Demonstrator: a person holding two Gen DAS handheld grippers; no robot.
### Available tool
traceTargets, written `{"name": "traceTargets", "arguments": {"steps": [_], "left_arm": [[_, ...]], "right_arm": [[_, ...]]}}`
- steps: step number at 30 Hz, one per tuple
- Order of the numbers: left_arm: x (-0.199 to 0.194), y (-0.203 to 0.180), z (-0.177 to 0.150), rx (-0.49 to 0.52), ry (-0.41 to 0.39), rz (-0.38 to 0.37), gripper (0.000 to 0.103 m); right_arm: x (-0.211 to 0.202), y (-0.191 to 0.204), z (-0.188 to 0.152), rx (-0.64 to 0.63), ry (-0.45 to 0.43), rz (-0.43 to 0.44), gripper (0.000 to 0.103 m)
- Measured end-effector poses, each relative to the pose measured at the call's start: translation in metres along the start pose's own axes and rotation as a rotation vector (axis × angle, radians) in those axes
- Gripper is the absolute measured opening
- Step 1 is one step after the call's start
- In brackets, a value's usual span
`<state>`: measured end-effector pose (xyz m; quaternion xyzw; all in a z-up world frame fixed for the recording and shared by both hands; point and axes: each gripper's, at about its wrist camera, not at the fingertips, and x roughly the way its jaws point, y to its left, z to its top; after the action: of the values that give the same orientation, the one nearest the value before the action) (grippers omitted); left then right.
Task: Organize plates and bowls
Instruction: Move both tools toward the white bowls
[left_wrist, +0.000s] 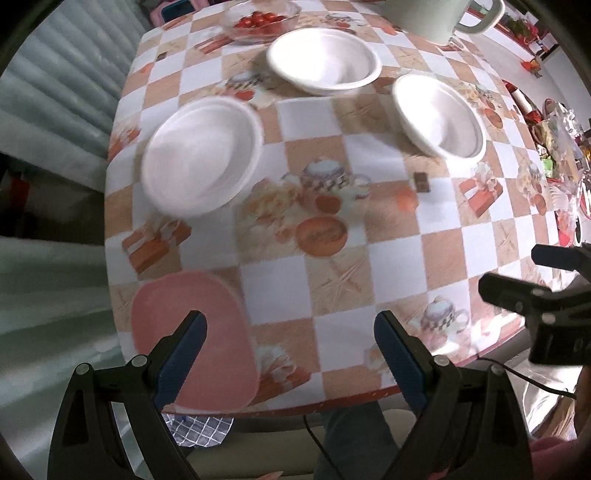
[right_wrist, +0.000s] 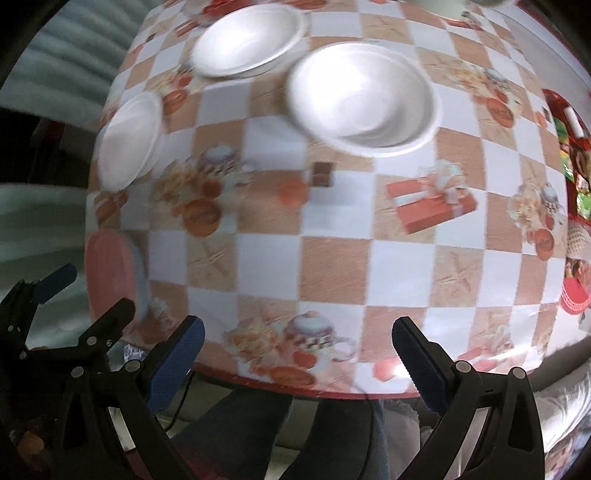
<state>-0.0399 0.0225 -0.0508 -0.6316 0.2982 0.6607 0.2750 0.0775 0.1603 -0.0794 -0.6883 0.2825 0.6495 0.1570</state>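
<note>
With both my left gripper (left_wrist: 290, 332) and right gripper (right_wrist: 297, 338) spread wide and empty, the white plate (left_wrist: 201, 157) lies far-left (nearer my left), bowls (right_wrist: 360, 96) far-right.

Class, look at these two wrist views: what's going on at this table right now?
A person holds a two-finger gripper in each hand above a table with a checked tablecloth. The left gripper and right gripper are both open and hold nothing. Three white dishes sit untouched and apart: a plate and two bowls. A pink plate lies at the near edge. Nothing is stacked yet.
</note>
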Motion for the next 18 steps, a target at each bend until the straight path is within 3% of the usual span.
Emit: {"name": "traceTargets", "arguments": {"steps": [9, 18], "left_arm": [[0.004, -0.049, 0.051, 0.011, -0.024, 0.004, 0.094], [0.021, -0.067, 0.092, -0.105, -0.013, -0.039, 0.094]], "right_arm": [[-0.011, -0.062, 0.037, 0.082, -0.042, -0.039, 0.102], [-0.013, -0.095, 0.074, 0.089, -0.073, -0.072, 0.102]]}}
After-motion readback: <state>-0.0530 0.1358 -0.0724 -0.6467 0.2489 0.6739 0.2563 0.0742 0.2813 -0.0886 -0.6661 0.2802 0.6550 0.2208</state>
